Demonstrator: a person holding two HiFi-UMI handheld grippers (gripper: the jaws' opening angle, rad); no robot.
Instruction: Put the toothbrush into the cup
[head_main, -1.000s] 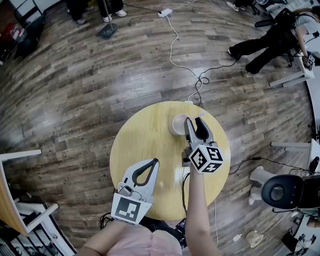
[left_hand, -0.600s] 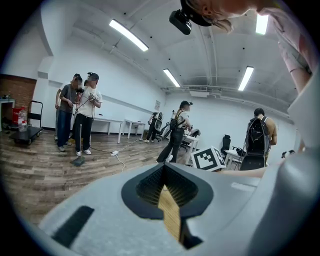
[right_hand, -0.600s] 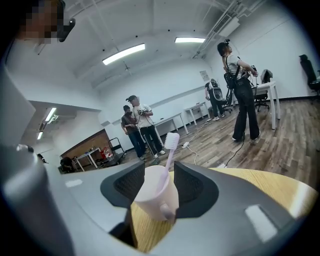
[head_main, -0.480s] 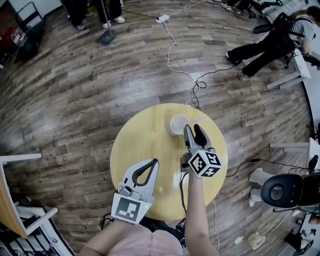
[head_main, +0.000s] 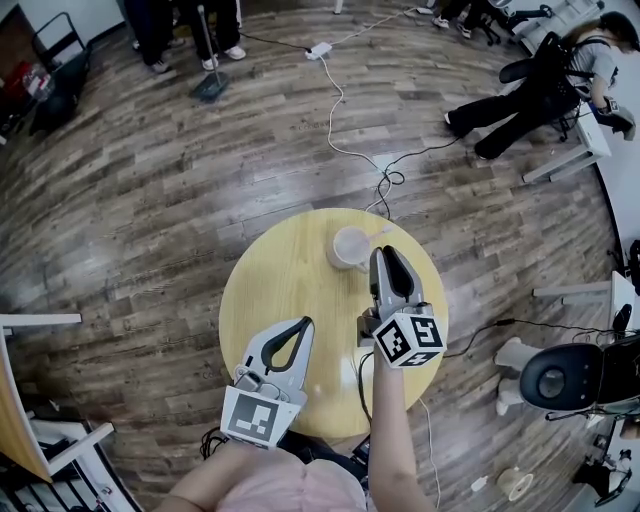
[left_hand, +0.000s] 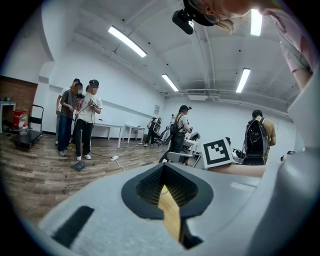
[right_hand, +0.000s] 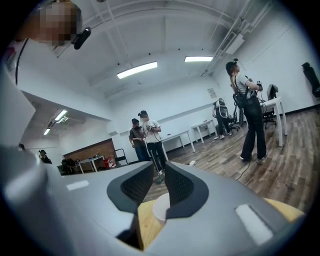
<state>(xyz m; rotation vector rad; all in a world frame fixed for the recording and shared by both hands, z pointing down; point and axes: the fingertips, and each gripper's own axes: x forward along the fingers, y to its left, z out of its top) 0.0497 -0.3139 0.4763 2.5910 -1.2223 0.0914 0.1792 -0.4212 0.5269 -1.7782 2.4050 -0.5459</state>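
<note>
The toothbrush (head_main: 380, 232) is showing only as a thin pale handle. As far as I can judge, it is standing in the cup (head_main: 348, 248) and leaning out over the rim toward the far right edge of the counter (head_main: 265, 285), its long axis running along that line. The cup is sitting upright on the far part of the counter.

My right gripper (head_main: 386, 254) is pointing away from me, with the cup just ahead and to the left of its tips, near but apart. Its jaws have just been closing. They are standing slightly apart with nothing between them, and the right gripper view is showing only the cup beyond the gap.

My left gripper (head_main: 308, 323) is hovering at the near edge, well apart from the cup, jaws closed tip to tip on nothing. The right hand is therefore the nearer one.
</note>
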